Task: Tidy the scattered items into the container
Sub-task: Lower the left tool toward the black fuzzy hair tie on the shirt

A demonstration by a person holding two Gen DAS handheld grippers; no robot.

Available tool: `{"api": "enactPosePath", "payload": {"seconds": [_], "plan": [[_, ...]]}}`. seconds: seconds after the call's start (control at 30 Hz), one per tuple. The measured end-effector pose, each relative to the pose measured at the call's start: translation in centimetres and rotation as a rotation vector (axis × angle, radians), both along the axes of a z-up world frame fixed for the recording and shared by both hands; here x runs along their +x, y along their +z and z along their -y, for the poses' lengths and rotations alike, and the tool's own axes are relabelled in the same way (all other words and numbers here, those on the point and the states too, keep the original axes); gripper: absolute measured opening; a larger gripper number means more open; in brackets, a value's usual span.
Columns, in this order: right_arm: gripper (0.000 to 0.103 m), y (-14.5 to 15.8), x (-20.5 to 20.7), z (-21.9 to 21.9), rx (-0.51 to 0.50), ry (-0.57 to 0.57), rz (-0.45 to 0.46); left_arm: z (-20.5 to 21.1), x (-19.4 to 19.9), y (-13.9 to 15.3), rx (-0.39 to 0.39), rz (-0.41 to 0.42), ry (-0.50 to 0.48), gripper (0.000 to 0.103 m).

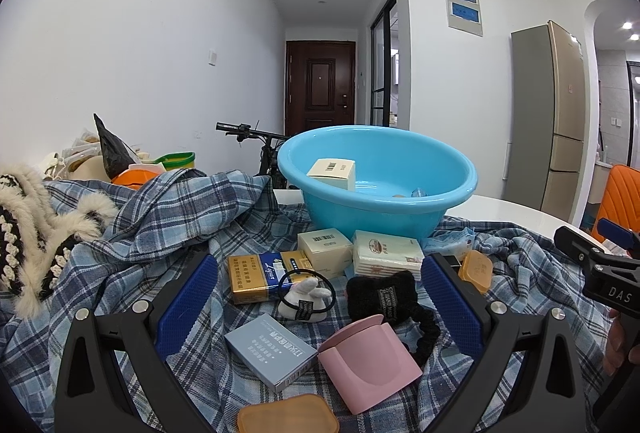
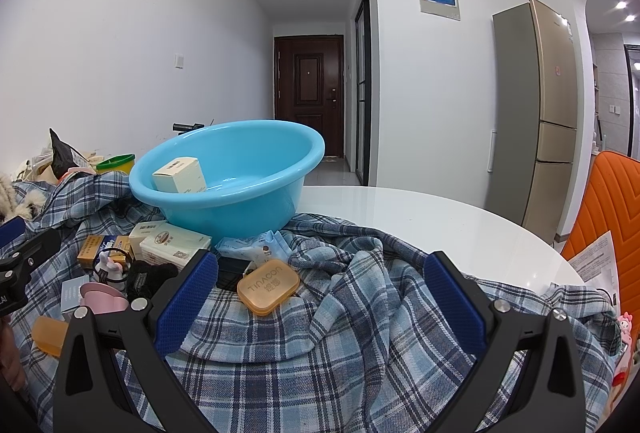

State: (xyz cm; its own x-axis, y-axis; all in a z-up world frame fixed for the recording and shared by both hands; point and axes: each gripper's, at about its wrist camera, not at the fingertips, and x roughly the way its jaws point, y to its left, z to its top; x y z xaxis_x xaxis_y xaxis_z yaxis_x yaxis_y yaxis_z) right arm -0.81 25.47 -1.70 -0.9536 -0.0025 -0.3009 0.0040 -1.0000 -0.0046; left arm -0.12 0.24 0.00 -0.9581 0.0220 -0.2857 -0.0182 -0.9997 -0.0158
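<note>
Home: fridge, front door.
</note>
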Motion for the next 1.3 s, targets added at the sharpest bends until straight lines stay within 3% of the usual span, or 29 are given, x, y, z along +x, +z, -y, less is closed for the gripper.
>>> {"api": "enactPosePath", "payload": {"seconds": [0.23, 0.33, 0.4, 0.57, 0.7, 0.83, 0.9, 1.0, 1.13, 1.23, 1.3], "plan": [[0.103, 0.2, 0.4, -0.1, -0.005, 0.034, -0.006, 0.8, -0.3, -0.2, 0.031, 0.027, 0.035, 0.103], [0.103, 0.5, 0.7, 0.1, -0.012, 0.051, -0.021, 1.4, 0.8, 0.9, 0.081, -0.035, 0.115, 0.103], [0.103, 1.6, 0.8, 0.2, 0.003, 0.063, -0.023, 1.3, 1.2, 2.8, 0.079, -0.063, 0.095, 0.103], [0.103, 6.5, 1.2, 0.1, -0.016, 0.122, -0.066, 0.5, 0.2, 7.4, 0.001, -0.001, 0.049, 0.103], [0.103, 10.5, 2.2, 0.5, 0.016, 0.15, -0.137, 0.2, 0.4, 9.6, -0.045, -0.035, 0.024, 0.103], [0.103, 12.0, 2.8, 1.1, 0.055, 0.164, -0.155, 0.6, 0.5, 10.4, 0.002, 0.017, -0.026, 0.103], [0.103, 12.2, 2.3, 1.2, 0.043, 0.192, -0.133, 1.3, 0.1, 10.9, 0.072, 0.074, -0.066, 0.103], [0.103, 12.6, 0.7, 1.1, 0.036, 0.232, -0.057, 1.9, -0.9, 12.0, 0.111, 0.129, -0.101, 0.103], [0.103, 13.8, -2.5, 1.3, 0.037, 0.28, 0.082, 2.1, -3.0, 13.6, 0.081, 0.176, -0.102, 0.103], [0.103, 14.9, -5.0, 2.3, 0.113, 0.264, 0.181, 1.9, -4.6, 14.8, 0.103, 0.264, -0.137, 0.103], [0.103, 15.6, -5.7, 2.9, 0.141, 0.305, 0.209, 1.2, -5.5, 15.5, 0.077, 0.296, -0.189, 0.103]]}}
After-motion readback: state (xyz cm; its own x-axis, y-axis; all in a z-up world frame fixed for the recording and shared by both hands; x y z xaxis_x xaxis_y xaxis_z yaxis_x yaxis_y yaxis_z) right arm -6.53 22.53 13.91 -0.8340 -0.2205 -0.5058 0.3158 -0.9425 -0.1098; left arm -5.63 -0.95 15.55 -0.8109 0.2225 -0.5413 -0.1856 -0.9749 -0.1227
